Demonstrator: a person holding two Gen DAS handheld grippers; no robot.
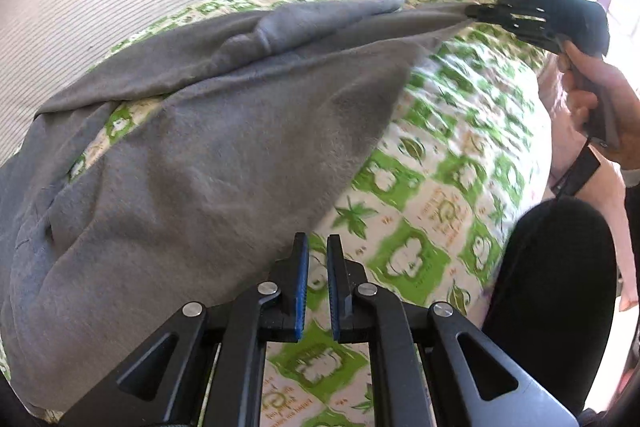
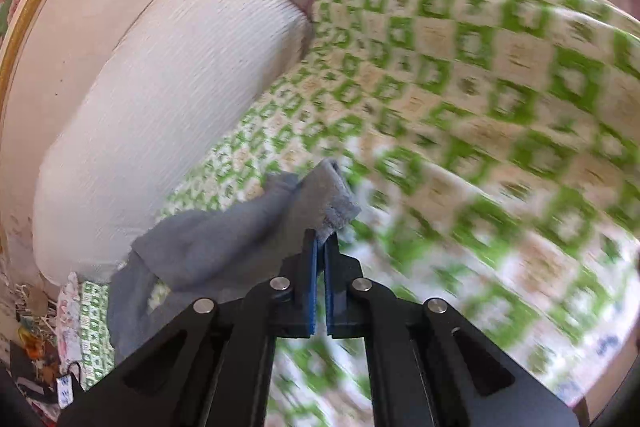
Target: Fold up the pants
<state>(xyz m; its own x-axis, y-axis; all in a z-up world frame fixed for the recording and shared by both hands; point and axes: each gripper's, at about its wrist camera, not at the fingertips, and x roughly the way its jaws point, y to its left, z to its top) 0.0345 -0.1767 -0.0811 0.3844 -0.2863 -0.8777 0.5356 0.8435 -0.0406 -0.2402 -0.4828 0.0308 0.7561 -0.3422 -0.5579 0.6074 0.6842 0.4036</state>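
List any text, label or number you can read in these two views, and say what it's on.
None can be read for certain.
Green-patterned bedspread: small tan lettering in the pale squares, too blurred and warped to read.
Small white tag among clutter, bottom left of the right wrist view: dark marks, too small to read.
Grey pants: no label visible.

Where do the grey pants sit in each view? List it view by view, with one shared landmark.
Left wrist: grey pants spread across left and centre, one end stretched to the right tool at upper right.
Right wrist: pants lower left, clamped at the tool.
Shared landmark: white ribbed pillow, upper left in both.
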